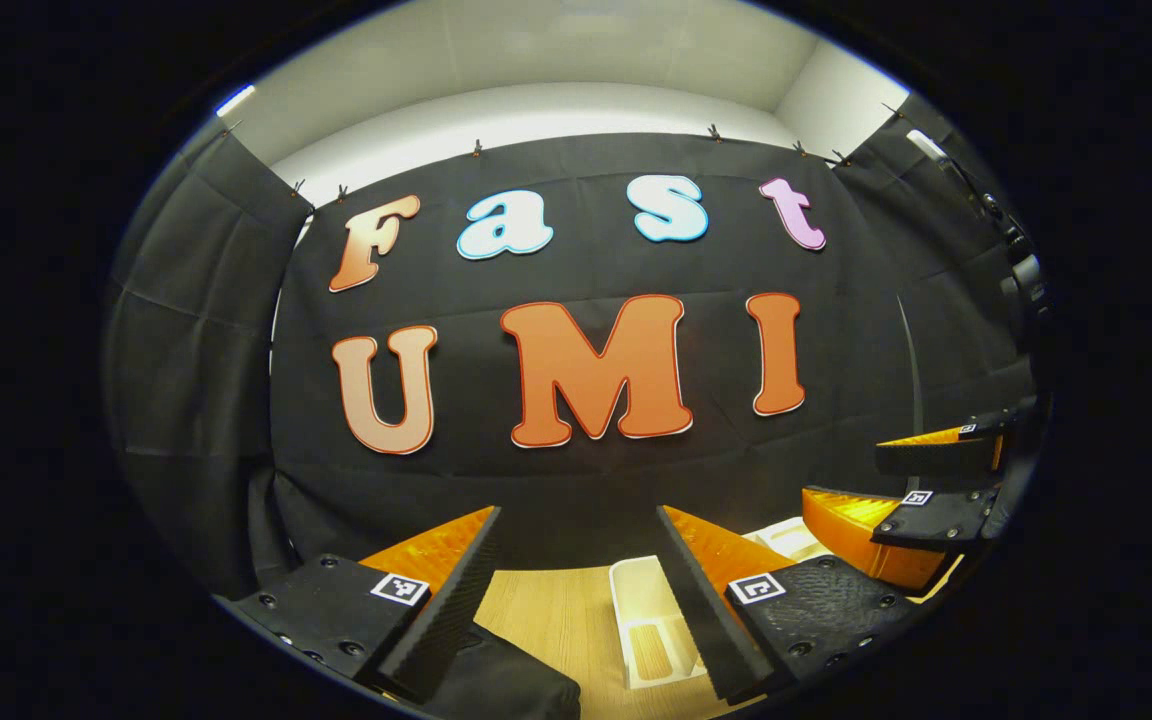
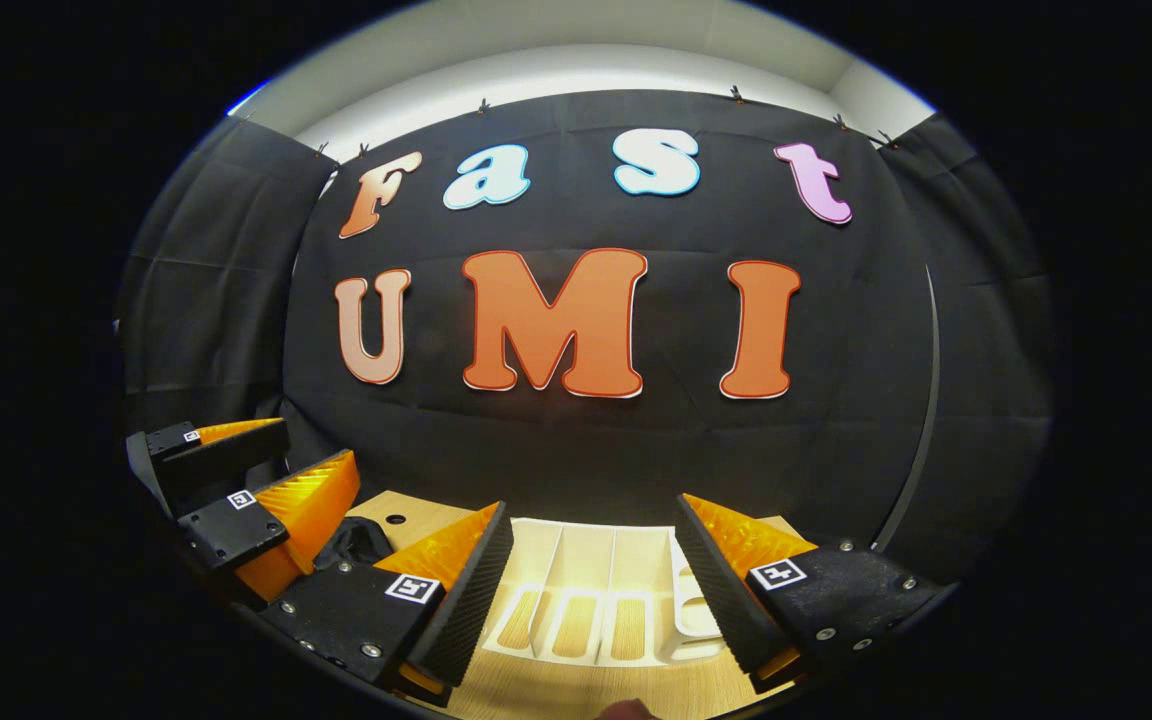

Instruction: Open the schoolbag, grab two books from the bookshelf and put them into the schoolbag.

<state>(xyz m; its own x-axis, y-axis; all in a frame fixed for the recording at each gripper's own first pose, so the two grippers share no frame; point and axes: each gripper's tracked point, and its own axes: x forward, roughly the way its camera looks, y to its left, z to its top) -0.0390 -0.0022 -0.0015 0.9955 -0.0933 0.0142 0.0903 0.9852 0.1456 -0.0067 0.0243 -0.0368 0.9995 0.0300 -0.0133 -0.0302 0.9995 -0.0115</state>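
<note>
Both open, holding nothing: left tongs (image 1: 576,590) and right tongs (image 2: 591,580) above table (image 1: 556,620), facing white bookshelf (image 2: 586,590).

The light comes from above: the pale wall (image 1: 536,105) over the black cloth (image 1: 576,470) is bright, almost washed out, while the cloth itself stays dark and dull, with soft folds visible. The wooden table (image 2: 556,695) and the white bookshelf (image 2: 586,585) receive warm, even light without hard shadows. Both views are sharp in the middle. The fisheye lens bends straight lines strongly near the edges, and the image grows darker there.
</note>
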